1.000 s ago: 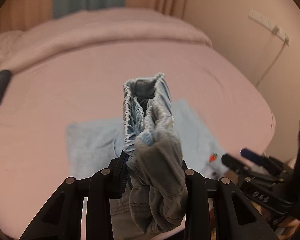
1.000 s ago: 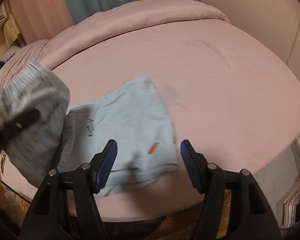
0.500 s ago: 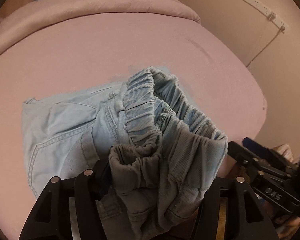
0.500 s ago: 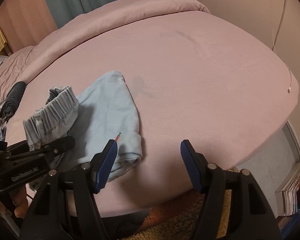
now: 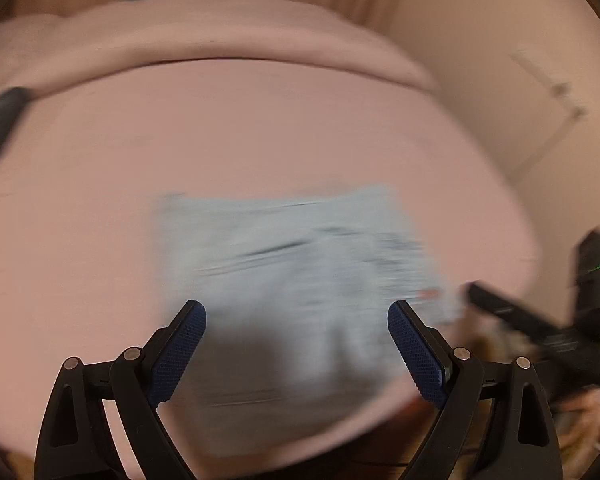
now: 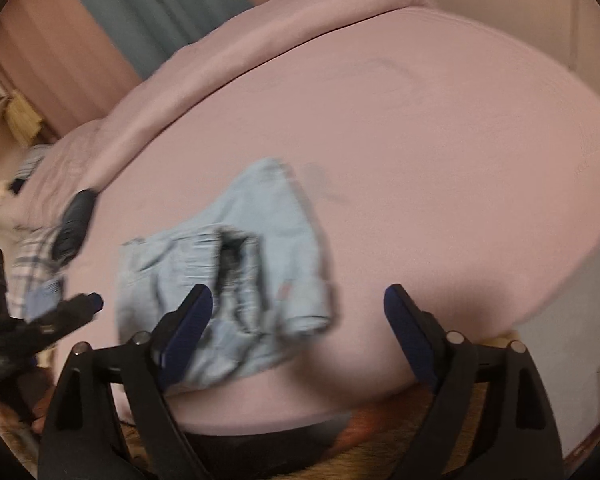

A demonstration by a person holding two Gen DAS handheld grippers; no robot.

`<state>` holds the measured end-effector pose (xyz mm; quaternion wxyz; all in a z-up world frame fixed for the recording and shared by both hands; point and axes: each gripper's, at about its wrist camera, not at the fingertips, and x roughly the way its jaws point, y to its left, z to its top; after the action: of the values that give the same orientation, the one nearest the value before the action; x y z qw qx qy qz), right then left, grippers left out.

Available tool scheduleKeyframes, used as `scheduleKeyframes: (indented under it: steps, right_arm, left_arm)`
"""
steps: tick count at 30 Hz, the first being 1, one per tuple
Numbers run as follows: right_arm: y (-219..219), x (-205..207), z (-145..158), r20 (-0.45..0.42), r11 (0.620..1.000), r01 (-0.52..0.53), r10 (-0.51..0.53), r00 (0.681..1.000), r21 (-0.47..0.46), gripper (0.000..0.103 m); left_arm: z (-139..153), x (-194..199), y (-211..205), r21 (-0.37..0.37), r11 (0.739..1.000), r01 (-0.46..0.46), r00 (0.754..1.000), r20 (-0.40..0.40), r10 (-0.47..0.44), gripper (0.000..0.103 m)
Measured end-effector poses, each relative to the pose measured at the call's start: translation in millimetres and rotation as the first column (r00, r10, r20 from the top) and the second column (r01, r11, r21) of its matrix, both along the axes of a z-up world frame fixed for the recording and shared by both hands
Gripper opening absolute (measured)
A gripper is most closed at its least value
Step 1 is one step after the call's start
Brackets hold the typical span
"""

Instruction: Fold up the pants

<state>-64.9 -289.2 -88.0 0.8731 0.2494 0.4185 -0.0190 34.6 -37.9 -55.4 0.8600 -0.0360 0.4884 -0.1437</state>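
Pants are down on the pink bed, a light-blue folded bundle near the front edge, at about 6 o'clock in the left view and 8 o'clock in the right view. Left gripper: jaws have just been opening, now spread wide, nothing pinched; the cloth lies flat below them. Right gripper: jaws have also just opened further, empty, hanging over the bundle's right edge and bare sheet. Frames are motion-blurred, so seam detail is unclear. Judgement: the fold is mostly done and the bundle released. The waistband sits bunched on top with a loose flap at 5 o'clock, so remaining work looks like flattening and squaring the edges, maybe one more fold. A dark item lies at 9 o'clock, well clear.
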Motion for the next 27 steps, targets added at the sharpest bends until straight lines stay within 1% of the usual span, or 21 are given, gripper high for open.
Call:
scheduleKeyframes:
  steps: [2,4,5,7,9,10,11,12,14,17,18,19,20,21,22,23,25,26,27]
  right_arm:
    - [15,21,-5,-0.011,0.996,-0.088,0.088,0.996,0.026,0.091]
    - [27,39,-13,-0.038,0.991,-0.132,0.134,0.99,0.032,0.091]
    - [33,50,-21,-0.064,0.991,-0.13,0.13,0.989,0.015,0.091]
    - [42,62,-34,-0.106,0.993,-0.107,0.101,0.989,-0.049,0.091]
    - [51,66,-46,-0.093,0.992,-0.105,0.099,0.991,-0.065,0.089]
    - [54,66,-47,-0.08,0.992,-0.107,0.102,0.992,-0.062,0.075]
    - [59,67,-46,-0.065,0.99,-0.134,0.132,0.989,-0.033,0.06]
    - [62,66,-40,-0.049,0.989,-0.145,0.144,0.988,-0.013,0.04]
    - [65,61,-17,-0.008,0.988,-0.141,0.141,0.99,-0.068,0.022]
    - [55,51,27,0.122,0.99,-0.138,0.14,0.983,-0.024,0.021]
    - [53,47,39,0.151,0.991,-0.13,0.133,0.979,-0.032,0.021]
    - [51,43,50,0.176,0.991,-0.116,0.125,0.976,-0.063,0.021]
    - [49,38,60,0.196,0.989,-0.088,0.11,0.975,-0.115,0.021]
    - [46,35,65,0.201,0.985,-0.059,0.091,0.975,-0.16,0.021]
    - [43,35,64,0.191,0.981,-0.035,0.073,0.979,-0.191,0.022]
    - [36,40,56,0.153,0.978,-0.025,0.058,0.986,-0.208,0.022]
    - [24,56,27,0.024,0.981,-0.046,0.051,0.998,-0.187,0.023]
    - [19,63,6,-0.059,0.984,-0.065,0.056,0.997,-0.168,0.023]
    - [16,67,-13,-0.117,0.981,-0.073,0.052,0.992,-0.177,0.026]
  left_arm:
    - [-7,-2,15,0.033,0.998,-0.054,0.998,-0.013,0.054,0.092]
    - [-12,-4,27,-0.003,0.997,-0.073,0.997,-0.041,0.073,0.092]
    - [-13,-5,33,-0.024,0.996,-0.08,0.996,-0.051,0.079,0.092]
    - [-15,-7,43,-0.052,0.994,-0.099,0.993,-0.063,0.096,0.092]
    - [-15,-10,52,-0.043,0.992,-0.118,0.992,-0.06,0.115,0.092]
    - [-14,-11,55,-0.034,0.992,-0.125,0.991,-0.056,0.123,0.092]
    - [-14,-11,58,-0.026,0.991,-0.134,0.99,-0.052,0.132,0.092]
    - [-14,-12,54,-0.024,0.99,-0.137,0.989,-0.049,0.136,0.092]
    - [-10,-14,56,-0.044,0.989,-0.141,0.989,-0.047,0.139,0.092]
    - [-11,-12,55,-0.08,0.987,-0.139,0.99,-0.049,0.135,0.092]
    - [-11,-12,55,-0.082,0.987,-0.137,0.99,-0.046,0.133,0.092]
    - [-12,-12,54,-0.084,0.987,-0.134,0.99,-0.044,0.131,0.092]
    - [-14,-12,52,-0.086,0.988,-0.131,0.991,-0.046,0.127,0.092]
    - [-17,-11,52,-0.091,0.988,-0.126,0.991,-0.054,0.121,0.092]
    - [-20,-10,53,-0.098,0.987,-0.123,0.991,-0.064,0.118,0.092]
    - [-25,-8,53,-0.108,0.987,-0.123,0.99,-0.082,0.114,0.092]
    - [-36,-6,49,-0.124,0.985,-0.12,0.988,-0.116,0.106,0.092]
    - [-42,-5,47,-0.13,0.985,-0.117,0.986,-0.136,0.099,0.092]
    - [-47,-5,45,-0.139,0.984,-0.112,0.984,-0.155,0.09,0.092]
